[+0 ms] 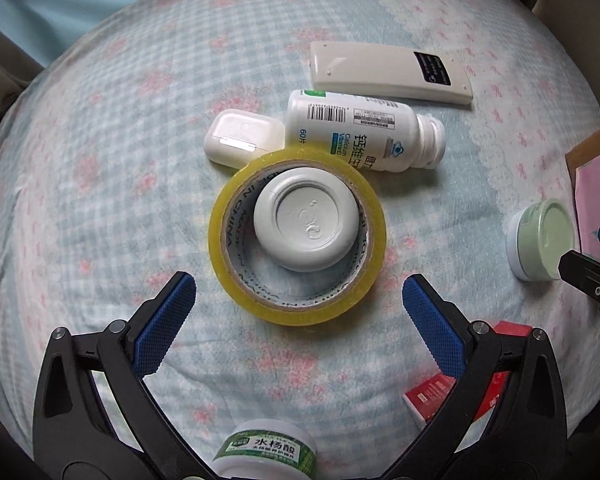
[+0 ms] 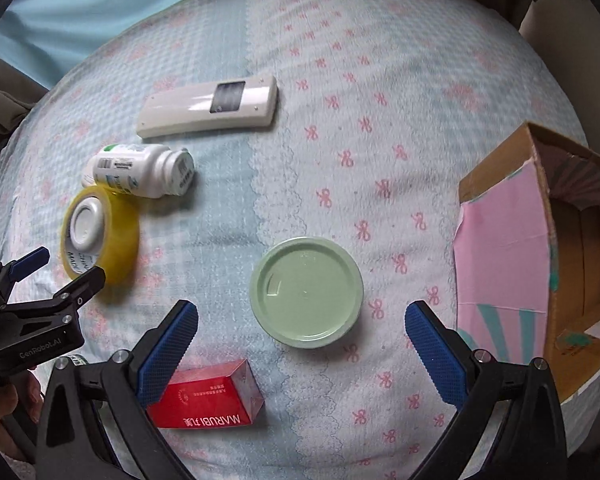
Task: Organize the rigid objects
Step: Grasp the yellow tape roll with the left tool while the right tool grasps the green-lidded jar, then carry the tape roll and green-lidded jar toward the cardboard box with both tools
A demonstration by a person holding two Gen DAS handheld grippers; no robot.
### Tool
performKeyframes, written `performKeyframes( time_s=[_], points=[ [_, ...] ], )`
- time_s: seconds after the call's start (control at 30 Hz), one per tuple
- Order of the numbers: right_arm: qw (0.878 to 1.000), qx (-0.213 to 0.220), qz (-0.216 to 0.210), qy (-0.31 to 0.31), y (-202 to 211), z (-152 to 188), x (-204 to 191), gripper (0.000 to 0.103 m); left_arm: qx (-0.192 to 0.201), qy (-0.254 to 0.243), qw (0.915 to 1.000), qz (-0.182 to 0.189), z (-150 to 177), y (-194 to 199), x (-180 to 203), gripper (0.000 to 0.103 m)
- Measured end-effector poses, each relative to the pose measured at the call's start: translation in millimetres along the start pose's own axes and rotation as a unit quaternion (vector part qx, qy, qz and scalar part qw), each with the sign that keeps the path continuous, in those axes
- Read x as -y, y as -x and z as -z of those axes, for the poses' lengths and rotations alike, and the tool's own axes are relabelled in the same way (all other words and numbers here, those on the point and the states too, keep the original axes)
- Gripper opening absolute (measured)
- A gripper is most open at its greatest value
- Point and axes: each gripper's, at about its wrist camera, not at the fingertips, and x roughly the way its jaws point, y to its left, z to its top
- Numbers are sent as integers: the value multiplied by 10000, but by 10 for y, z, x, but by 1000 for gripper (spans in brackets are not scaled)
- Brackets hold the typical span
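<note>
The left claw (image 1: 299,290) hangs wide open over the bed (image 1: 100,184), its blue pads (image 1: 166,320) apart on either side of the near rim of a yellow tape roll (image 1: 297,308), holding nothing. The roll lies flat, and a white disc (image 1: 306,225) sits inside its ring, against the far side. Touching the roll's far edge are a white earbud case (image 1: 242,136) on the left and a white pill bottle (image 1: 364,136) on its side to the right, cap pointing right. Just beyond the bottle lies a cream remote (image 1: 388,74). At the near edge of the left view, between the claw's arms, stands a green-labelled jar (image 1: 266,454).

The right claw (image 2: 302,318) is likewise wide open and empty, its pads (image 2: 168,350) flanking a jar with a pale green lid (image 2: 306,292), not touching it. A red box (image 2: 208,398) lies near and left of that jar, partly behind the left pad. At the right stands an open cardboard box (image 2: 540,264) with a pink flap (image 2: 500,248) folded toward the jar. The tape roll, bottle and remote lie well apart from it, at far left.
</note>
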Motion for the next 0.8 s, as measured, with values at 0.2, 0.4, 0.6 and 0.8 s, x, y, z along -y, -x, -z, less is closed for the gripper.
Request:
performKeyframes(
  time_s=[0.2, 0.4, 0.6, 0.8],
  points=[
    [9992, -342, 162, -116, -333, -32, 18, 103, -124, -73, 9999, 57, -122, -257, -54, 102],
    [9982, -500, 296, -171, -507, -88, 61, 102, -323, -189, 9993, 76, -263, -489, -39, 102],
    [9957, -845, 184, -323, -680, -112, 150, 74, -553, -123, 9983, 108, -379, -650, -48, 97],
    [9956, -859, 257, -289, -734, -94, 133, 67, -482, -79, 9988, 107, -352, -654, -48, 96]
  ],
)
